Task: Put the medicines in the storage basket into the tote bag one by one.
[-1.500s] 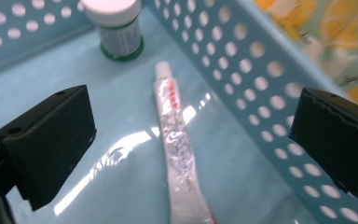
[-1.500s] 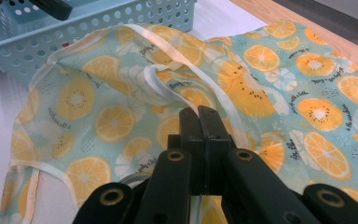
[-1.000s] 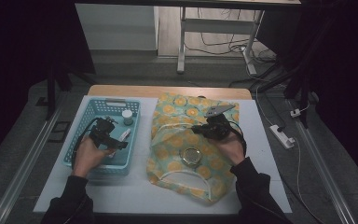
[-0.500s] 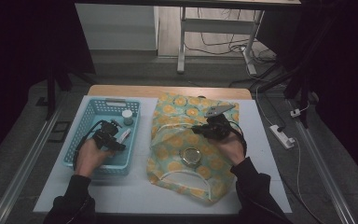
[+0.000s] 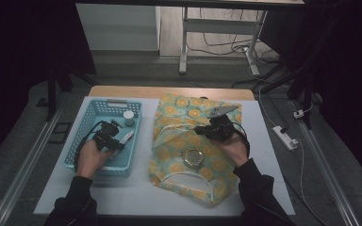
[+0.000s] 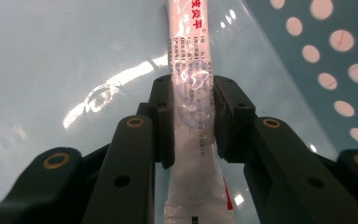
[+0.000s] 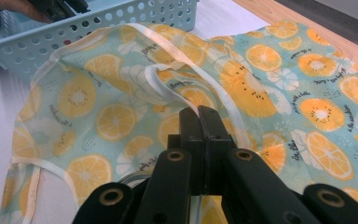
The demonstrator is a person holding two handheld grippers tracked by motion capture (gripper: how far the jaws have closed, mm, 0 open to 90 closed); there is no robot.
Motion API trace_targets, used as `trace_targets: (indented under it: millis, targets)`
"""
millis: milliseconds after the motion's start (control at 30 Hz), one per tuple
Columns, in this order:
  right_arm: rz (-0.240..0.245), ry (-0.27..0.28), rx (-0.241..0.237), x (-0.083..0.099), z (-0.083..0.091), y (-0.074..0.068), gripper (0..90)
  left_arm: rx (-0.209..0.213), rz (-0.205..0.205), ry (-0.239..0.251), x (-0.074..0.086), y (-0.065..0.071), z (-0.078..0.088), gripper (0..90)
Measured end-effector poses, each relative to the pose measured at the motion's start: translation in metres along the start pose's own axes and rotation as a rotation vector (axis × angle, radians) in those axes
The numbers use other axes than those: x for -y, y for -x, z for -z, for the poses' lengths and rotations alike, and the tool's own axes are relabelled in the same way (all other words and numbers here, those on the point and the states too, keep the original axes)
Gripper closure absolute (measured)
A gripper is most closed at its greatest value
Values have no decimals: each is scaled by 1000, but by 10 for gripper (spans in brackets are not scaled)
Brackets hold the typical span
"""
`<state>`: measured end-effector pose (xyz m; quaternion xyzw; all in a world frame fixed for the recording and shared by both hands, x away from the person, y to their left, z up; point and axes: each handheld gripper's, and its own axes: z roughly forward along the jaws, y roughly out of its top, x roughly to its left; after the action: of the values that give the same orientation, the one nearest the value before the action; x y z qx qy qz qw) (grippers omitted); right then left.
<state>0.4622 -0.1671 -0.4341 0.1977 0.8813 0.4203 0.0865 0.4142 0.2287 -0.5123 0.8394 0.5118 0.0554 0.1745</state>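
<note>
Closing my left gripper on the white tube in the blue basket — jaws have just been narrowing, so lifting seems next — while my right gripper is pinching the fruit-print bag's white strap.

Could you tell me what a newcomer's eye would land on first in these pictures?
Probably the bright orange-slice patterned bag spread mid-table, where the right gripper is shut on its white strap. Next, to its left, the light blue basket, in which the left gripper, jaws just closing, clasps a white tube.
</note>
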Motion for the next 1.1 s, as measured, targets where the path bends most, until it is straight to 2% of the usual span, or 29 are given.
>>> trace_targets:
  millis: [67,367,833,1100]
  targets:
    - [-3,2,2,0,0,0,900,-7,-1,7,0,1,1,712]
    - [-4,4,2,0,1,0,900,-28,18,112,2,1,14,714]
    - [0,8,3,1,1,0,900,-3,22,209,6,0,31,714]
    - [0,7,2,0,1,-1,900,14,25,274,10,2,50,714]
